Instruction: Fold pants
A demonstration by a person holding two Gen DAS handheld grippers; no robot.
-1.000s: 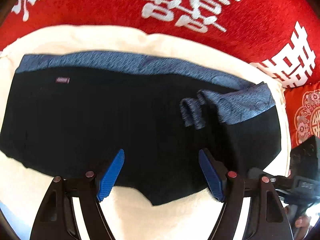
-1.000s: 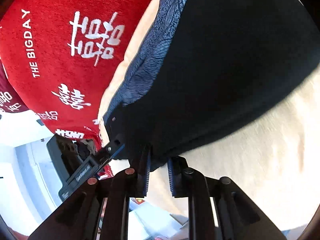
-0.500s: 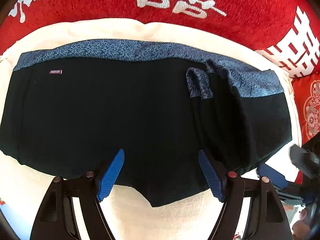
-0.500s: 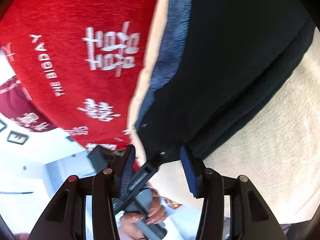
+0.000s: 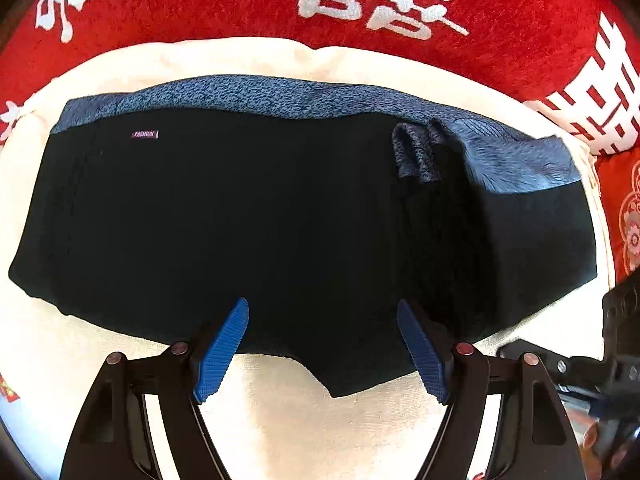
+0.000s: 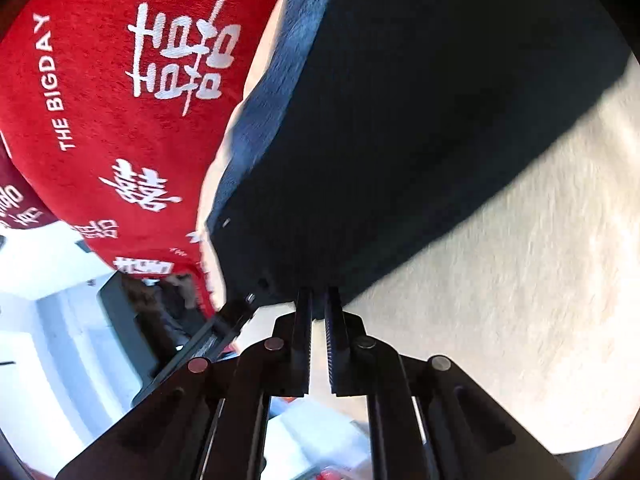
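Under everything lies the red cover [image 5: 520,12] with its white characters, and on it a cream towel [image 5: 280,408] that serves as my work surface. Spread across that towel are the pants [image 5: 240,216], black and already doubled into a broad flat shape, with the mottled blue waistband [image 5: 256,94] running along the far edge and a small label [image 5: 145,134] near the far left corner. Toward the right, a loose fold of the blue band [image 5: 416,156] lies turned back over the black cloth.

My left gripper [image 5: 322,350] hovers above the near hem, pointing almost straight down, its blue pads [image 5: 222,352] standing wide apart with nothing between them. My right gripper [image 6: 318,304] sits at the right-hand end of the pants [image 6: 400,140]; its jaws have just been closing and now stand almost together at the dark edge of the cloth. That view is smeared, but I judge they have pinched a thin bite of the fabric there.

The cloth looks soft, light and limp, so it should sag and drag unless lifted from two points. It seems slightly grippy on the towel, not slippery. I would take hold at the hem and the waistband corner, through all layers, where the band is thicker and gives the pads something firm to bite.
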